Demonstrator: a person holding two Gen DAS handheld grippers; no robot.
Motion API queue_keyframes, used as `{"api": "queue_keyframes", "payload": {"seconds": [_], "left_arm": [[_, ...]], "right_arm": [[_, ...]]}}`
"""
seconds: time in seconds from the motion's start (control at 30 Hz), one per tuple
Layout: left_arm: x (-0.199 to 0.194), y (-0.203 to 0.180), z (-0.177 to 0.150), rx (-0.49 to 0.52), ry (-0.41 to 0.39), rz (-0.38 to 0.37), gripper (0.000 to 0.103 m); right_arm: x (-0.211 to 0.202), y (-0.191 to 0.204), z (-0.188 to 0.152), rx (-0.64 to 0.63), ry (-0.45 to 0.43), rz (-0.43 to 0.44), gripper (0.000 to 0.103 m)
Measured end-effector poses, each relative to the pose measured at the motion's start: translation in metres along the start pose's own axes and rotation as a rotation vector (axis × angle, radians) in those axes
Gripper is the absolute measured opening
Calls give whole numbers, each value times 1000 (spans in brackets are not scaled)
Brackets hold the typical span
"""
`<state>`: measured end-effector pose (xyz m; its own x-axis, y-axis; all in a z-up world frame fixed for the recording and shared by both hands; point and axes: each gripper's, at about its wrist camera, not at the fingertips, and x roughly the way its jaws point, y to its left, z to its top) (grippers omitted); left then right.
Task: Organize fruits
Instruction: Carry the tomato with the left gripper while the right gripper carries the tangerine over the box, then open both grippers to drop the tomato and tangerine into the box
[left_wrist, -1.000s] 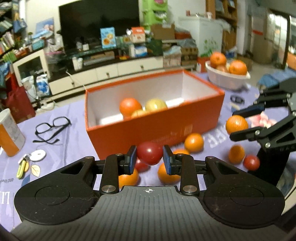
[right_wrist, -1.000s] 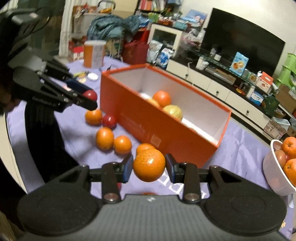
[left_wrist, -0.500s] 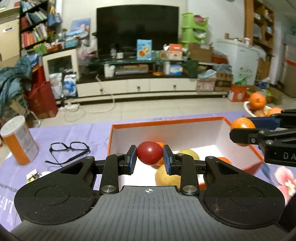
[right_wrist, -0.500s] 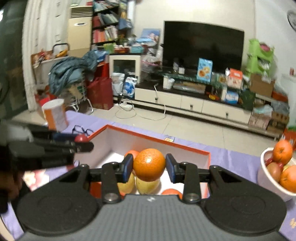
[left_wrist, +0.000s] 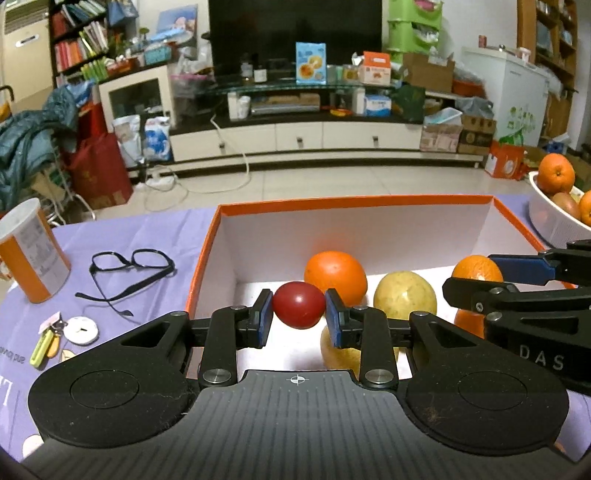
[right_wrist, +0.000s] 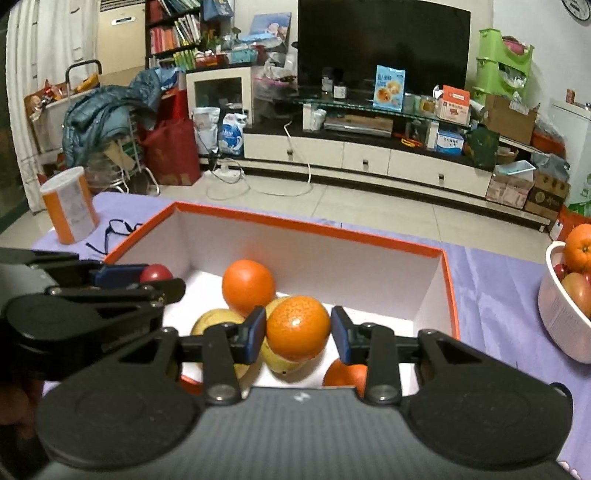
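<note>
The left tongs (left_wrist: 299, 319) grip a small red fruit (left_wrist: 299, 304) over the orange box (left_wrist: 354, 202). To their right, the right tongs (right_wrist: 298, 334) grip an orange (right_wrist: 297, 328) above the fruits lying inside.

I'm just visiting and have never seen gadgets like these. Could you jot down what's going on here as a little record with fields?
left claw: shut on a small red fruit, held over the box
right claw: shut on an orange, also over the box
orange box: open, white inside, on a purple tablecloth
already in box: one orange fruit and yellow fruits
white bowl: right of the box, holds more fruit
left of box: eyeglasses, orange canister, keys
</note>
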<state>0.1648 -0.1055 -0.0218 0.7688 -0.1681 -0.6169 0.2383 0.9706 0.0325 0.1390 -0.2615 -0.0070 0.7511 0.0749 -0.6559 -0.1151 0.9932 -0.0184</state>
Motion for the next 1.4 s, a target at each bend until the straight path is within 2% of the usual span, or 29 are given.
{"api": "queue_keyframes", "payload": {"seconds": [0.37, 1.4], "left_arm": [[5, -1, -1, 12, 10, 42, 0], [13, 1, -6, 15, 40, 46, 0]], "right_arm": [[6, 2, -2, 8, 20, -13, 36], [17, 9, -5, -7, 51, -21, 36]]}}
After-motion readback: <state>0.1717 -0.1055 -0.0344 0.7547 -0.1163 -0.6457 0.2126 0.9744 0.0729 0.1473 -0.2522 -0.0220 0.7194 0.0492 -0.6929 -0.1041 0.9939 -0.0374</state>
